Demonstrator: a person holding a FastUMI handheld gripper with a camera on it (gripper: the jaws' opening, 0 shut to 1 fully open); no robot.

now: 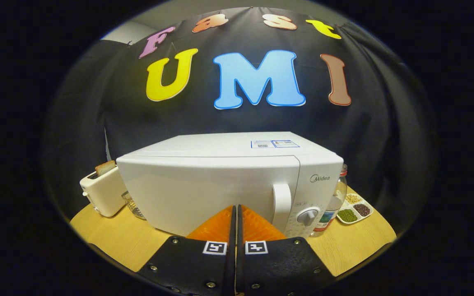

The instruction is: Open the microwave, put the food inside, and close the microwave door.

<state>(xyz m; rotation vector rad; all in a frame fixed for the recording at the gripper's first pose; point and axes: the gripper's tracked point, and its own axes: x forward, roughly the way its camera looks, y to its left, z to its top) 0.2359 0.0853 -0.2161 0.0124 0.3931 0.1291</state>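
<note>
Jaws together before white closed microwave [220, 185]

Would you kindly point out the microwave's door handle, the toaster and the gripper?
door handle [282, 201], gripper view, middle of the grip.
toaster [103, 193], gripper view, its side wall.
gripper [235, 209], gripper view, between the shut fingertips.

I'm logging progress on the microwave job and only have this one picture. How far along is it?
Nothing looks done yet: the microwave door is closed, its handle untouched. In hand: the hand-held gripper faces the door just left of the handle, fingers together and holding nothing. Left to do: open the door, put the food inside, close it. I cannot tell which item is the food; a toaster holds bread.
</note>
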